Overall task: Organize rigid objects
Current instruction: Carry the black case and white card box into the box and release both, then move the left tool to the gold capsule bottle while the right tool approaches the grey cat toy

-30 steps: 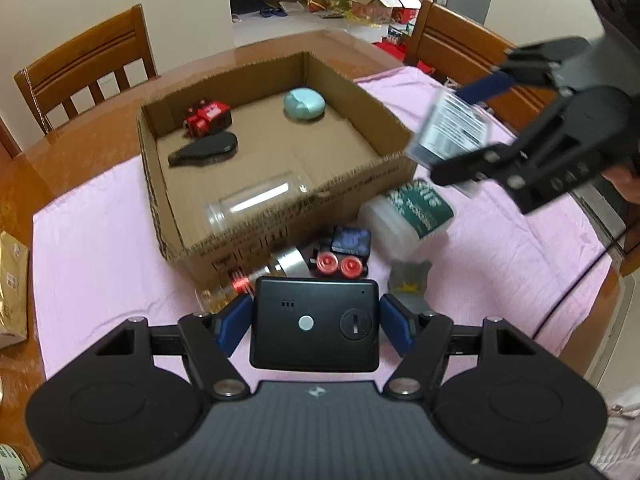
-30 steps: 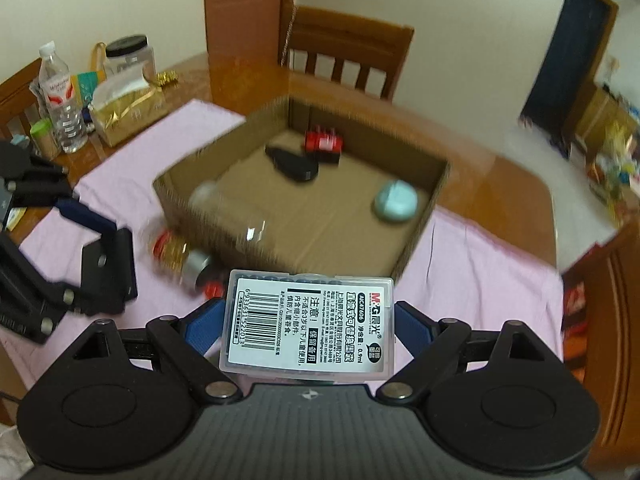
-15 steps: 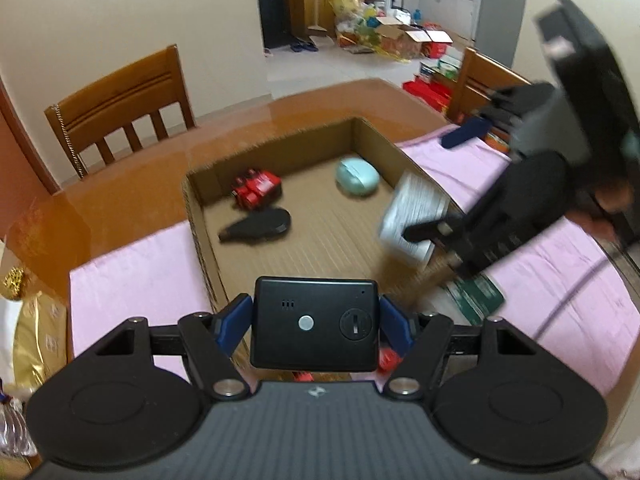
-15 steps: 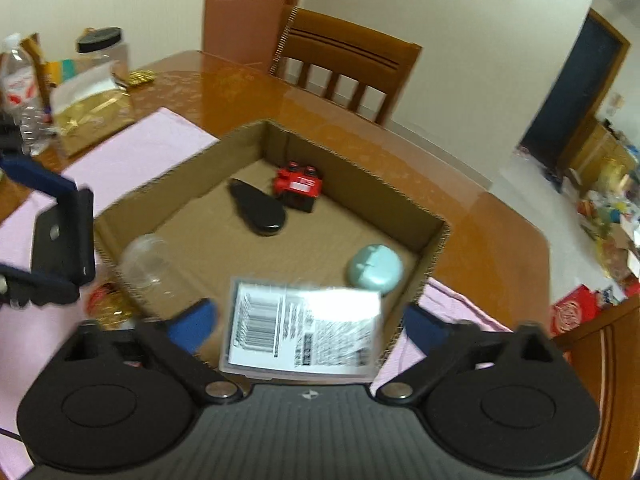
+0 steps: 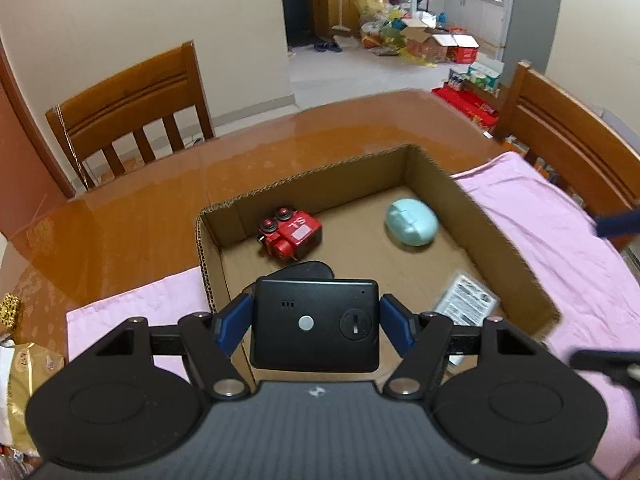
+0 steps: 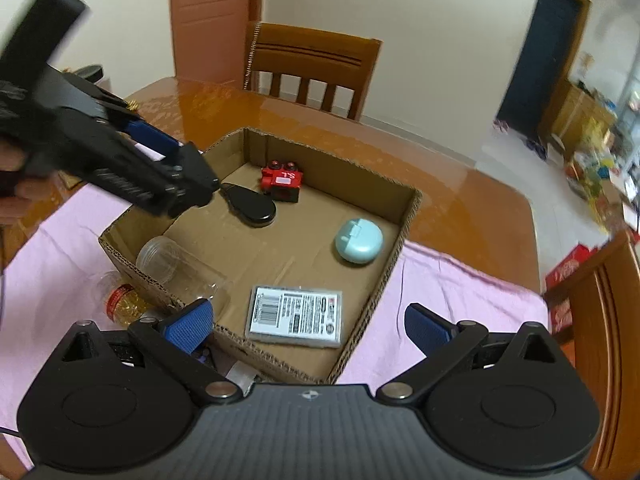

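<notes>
1. Right wrist view: right tool [image 6: 308, 320] has just been opening and now stands fully spread, nothing between its blue pads.
2. Just beyond it, the clear labelled case [image 6: 296, 316] that the tool was clamping a second ago lies flat, label up, on the floor of the cardboard box [image 6: 408, 216], near the front wall. Drop complete; this item counts as sorted.
3. Left tool [image 5: 316, 320] is clamped on a black device [image 5: 316, 324], carried over the box's near-left corner; a second ago it was short of the front wall. Judged next deposit.
4. Farther in: clear jar [image 6: 180, 268] on its side, black oval case [image 6: 250, 204], red toy [image 6: 282, 182], mint case [image 6: 358, 242], all settled.
5. Outside, on the pink cloth [image 6: 460, 280] over the desk [image 6: 460, 184]: a red-capped bottle [image 6: 124, 304], not yet sorted.
</notes>
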The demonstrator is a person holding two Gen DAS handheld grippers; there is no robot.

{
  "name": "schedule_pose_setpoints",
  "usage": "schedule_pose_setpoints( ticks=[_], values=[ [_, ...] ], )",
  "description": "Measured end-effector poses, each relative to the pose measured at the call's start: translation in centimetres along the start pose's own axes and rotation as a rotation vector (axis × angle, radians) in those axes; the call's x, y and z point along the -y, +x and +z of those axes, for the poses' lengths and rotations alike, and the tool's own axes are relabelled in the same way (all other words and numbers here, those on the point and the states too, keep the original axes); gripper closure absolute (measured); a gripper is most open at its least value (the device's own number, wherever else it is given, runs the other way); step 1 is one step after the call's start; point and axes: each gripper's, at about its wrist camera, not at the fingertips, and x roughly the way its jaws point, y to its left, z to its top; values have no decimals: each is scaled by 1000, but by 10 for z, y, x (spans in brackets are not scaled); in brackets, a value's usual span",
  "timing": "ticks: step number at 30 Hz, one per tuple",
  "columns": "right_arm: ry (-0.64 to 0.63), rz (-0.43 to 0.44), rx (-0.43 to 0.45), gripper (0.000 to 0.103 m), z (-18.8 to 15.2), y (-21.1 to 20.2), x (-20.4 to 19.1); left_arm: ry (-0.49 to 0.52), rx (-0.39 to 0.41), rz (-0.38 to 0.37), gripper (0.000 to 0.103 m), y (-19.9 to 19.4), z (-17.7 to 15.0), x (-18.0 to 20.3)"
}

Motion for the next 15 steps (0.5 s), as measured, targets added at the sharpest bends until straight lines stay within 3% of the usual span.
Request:
schedule_pose_setpoints(
  ticks=[7, 9, 15],
  values=[
    [63, -22, -5, 0, -15, -9, 6, -56, -75, 26, 33, 47, 2, -11],
    [69, -35, -11, 0, -20, -9, 7, -68, -85, 36, 15, 53, -1, -13],
    [108, -57, -39, 0, -32, -5, 9, -115, -20, 58, 5, 43, -9, -21]
  ],
)
